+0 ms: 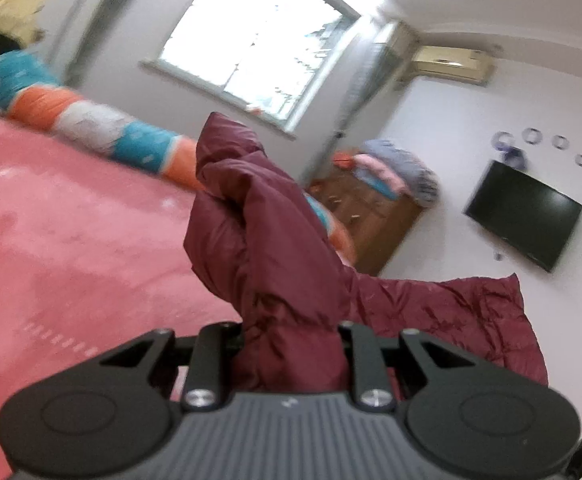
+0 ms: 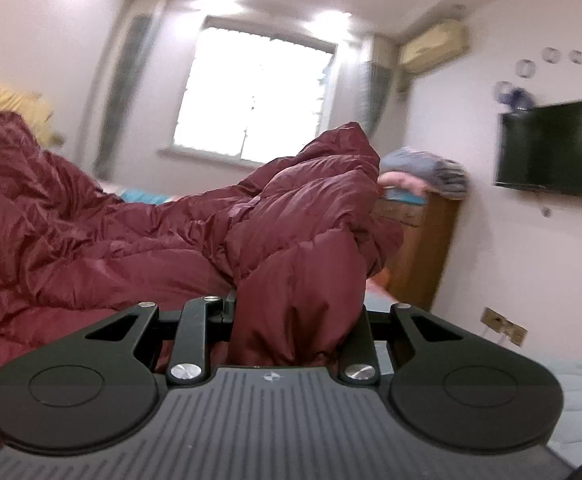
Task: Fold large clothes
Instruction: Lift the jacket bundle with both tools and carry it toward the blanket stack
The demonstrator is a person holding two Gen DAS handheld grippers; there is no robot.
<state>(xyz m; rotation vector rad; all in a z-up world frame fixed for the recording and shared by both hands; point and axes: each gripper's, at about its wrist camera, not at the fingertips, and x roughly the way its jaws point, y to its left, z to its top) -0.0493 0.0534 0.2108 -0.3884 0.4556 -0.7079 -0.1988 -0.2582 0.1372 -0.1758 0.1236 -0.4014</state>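
A puffy maroon down jacket (image 1: pixel 251 216) is lifted off the pink bed (image 1: pixel 71 232). In the left wrist view a thick bunch of it rises straight out from between the jaws of my left gripper (image 1: pixel 291 334), which is shut on it. The rest trails down to the right (image 1: pixel 451 312). In the right wrist view the jacket (image 2: pixel 111 224) spreads wide to the left. A padded fold of it (image 2: pixel 299 280) is pinched in my right gripper (image 2: pixel 297 320). The cloth hides the fingertips of both grippers.
A rolled quilt (image 1: pixel 91 120) in blue, orange and white lies along the bed's far side under the window (image 1: pixel 259 40). A wooden cabinet (image 1: pixel 371 220) with stacked clothes stands at the bed's end. A dark TV (image 2: pixel 551 148) hangs on the right wall.
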